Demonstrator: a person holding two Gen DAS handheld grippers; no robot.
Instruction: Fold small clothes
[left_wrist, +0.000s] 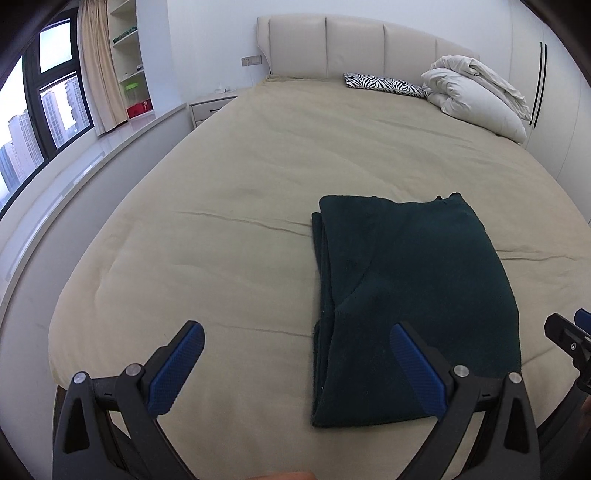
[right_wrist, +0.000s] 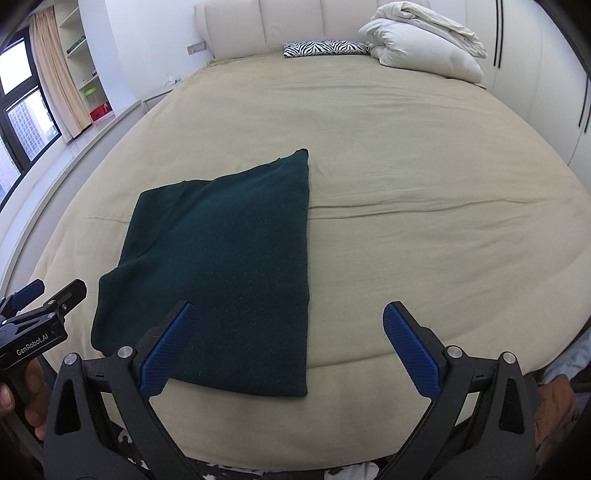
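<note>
There was one dark green folded garment (left_wrist: 413, 306) lying on one bed (left_wrist: 240, 206), and one zebra-striped pillow (left_wrist: 384, 84) near the headboard. One folded white duvet (left_wrist: 476, 92) sat beside that pillow. Two tools were in view, the left tool (left_wrist: 295, 363) and the right tool (right_wrist: 286, 345), each with two blue-padded fingers spread apart. One nightstand (left_wrist: 208, 107) stood by the bed, and one red box (left_wrist: 139, 108) sat on the shelves
</note>
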